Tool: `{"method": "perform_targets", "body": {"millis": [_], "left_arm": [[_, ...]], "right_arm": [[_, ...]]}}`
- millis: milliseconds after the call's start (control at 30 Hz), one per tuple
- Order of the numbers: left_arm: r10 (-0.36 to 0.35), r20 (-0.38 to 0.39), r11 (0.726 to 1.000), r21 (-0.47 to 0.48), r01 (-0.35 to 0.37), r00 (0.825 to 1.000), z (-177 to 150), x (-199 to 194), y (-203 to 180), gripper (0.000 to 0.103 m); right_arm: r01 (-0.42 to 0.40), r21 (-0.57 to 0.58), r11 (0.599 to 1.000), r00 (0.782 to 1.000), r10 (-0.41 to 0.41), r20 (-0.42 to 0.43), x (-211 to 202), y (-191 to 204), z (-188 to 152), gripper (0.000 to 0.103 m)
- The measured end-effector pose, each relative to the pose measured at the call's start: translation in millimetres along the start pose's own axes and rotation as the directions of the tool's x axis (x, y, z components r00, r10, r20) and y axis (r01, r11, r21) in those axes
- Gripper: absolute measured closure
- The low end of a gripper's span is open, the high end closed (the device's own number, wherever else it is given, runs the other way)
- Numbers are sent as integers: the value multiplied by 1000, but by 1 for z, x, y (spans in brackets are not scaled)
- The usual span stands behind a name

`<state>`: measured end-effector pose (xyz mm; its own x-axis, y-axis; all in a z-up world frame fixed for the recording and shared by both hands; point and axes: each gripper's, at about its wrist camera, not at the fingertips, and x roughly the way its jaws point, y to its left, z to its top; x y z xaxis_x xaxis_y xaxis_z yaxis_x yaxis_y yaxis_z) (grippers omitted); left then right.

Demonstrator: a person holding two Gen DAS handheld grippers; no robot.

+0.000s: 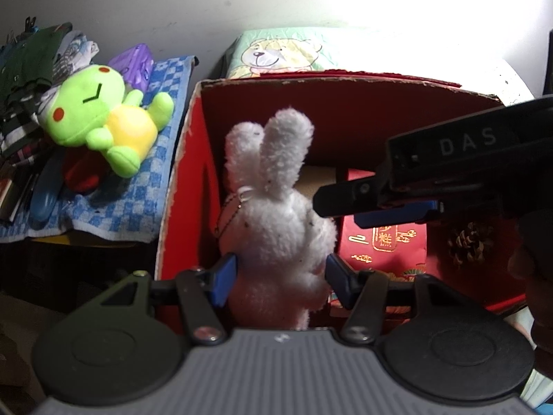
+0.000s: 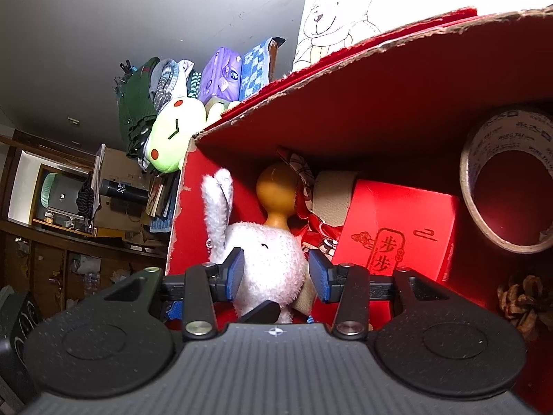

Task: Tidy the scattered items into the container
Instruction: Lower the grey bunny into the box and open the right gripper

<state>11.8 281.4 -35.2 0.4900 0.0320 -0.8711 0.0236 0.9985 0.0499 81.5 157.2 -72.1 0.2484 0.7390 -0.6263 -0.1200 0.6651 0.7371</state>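
Note:
A white plush rabbit (image 1: 276, 214) stands upright with its ears up inside the red cardboard box (image 1: 345, 83). My left gripper (image 1: 281, 276) is shut on its lower body, a blue pad pressed into the fur on each side. My right gripper (image 1: 335, 211) comes in from the right at the height of the rabbit's head. In the right wrist view that gripper (image 2: 276, 273) is shut on the rabbit's head (image 2: 266, 252), inside the box (image 2: 345, 62). A green frog plush (image 1: 103, 121) lies outside the box on a blue checked towel (image 1: 138, 190).
Inside the box are a red gift packet (image 2: 397, 228), a tape roll (image 2: 508, 180), a pine cone (image 2: 522, 297) and a tan gourd (image 2: 276, 190). Left of it lie a purple tissue pack (image 1: 138, 62) and piled clothes (image 1: 27, 69). A bear-print cushion (image 1: 276, 55) stands behind.

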Motion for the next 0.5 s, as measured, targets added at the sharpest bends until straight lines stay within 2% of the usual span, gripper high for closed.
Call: {"method": "perform_targets", "body": {"millis": [400, 500], "left_arm": [[19, 8, 1000, -17, -19, 1000, -1, -8, 0, 42], [21, 22, 1000, -15, -21, 1000, 0, -12, -2, 36]], "right_arm": [[44, -20, 999, 997, -42, 60, -17, -2, -13, 57], [71, -24, 997, 995, -69, 78, -22, -2, -16, 57]]}}
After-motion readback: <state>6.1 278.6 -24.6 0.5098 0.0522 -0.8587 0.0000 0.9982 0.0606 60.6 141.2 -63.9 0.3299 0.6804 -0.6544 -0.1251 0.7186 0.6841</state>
